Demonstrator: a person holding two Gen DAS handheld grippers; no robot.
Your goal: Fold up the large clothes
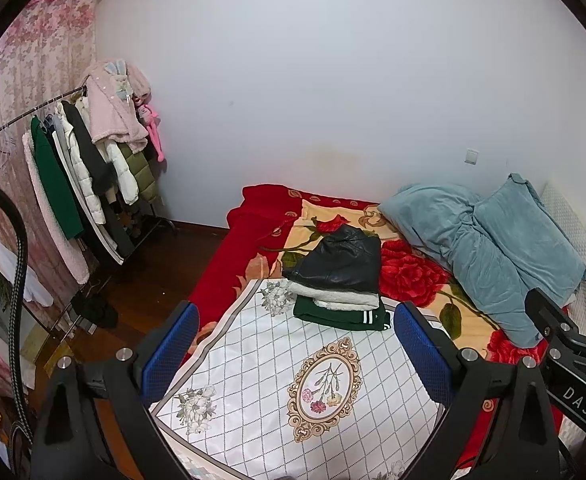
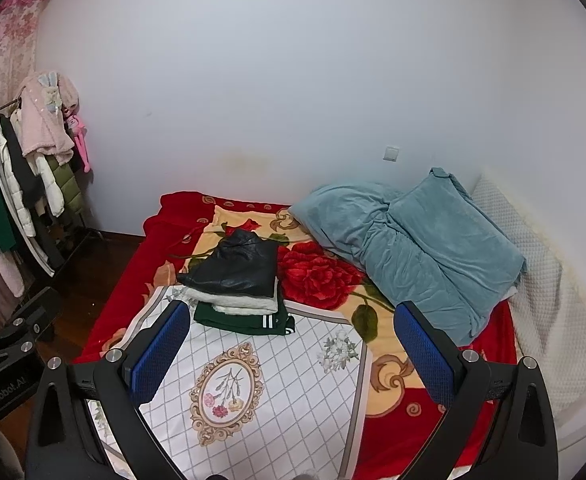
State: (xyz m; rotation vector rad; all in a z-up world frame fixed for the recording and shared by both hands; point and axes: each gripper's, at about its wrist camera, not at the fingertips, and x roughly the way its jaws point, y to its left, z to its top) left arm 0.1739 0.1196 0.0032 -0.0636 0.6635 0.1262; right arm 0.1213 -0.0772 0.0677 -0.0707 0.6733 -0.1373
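Observation:
A stack of folded clothes lies on the bed: a black leather jacket (image 1: pixel 339 258) on top, a white fleecy garment (image 1: pixel 335 298) under it, a dark green garment with white stripes (image 1: pixel 339 316) at the bottom. The stack also shows in the right wrist view (image 2: pixel 237 270). It rests at the far edge of a white quilted cloth with floral medallion (image 1: pixel 293 392) (image 2: pixel 253 392). My left gripper (image 1: pixel 297 356) is open and empty, held above the cloth. My right gripper (image 2: pixel 293 356) is open and empty beside it; its body shows in the left wrist view (image 1: pixel 565 344).
A red rose-patterned blanket (image 1: pixel 409 272) covers the bed. A crumpled teal duvet (image 2: pixel 421 240) lies at the bed's far right by the wall. A clothes rack with hanging coats (image 1: pixel 81 168) stands on the left on dark wooden floor (image 1: pixel 165 272).

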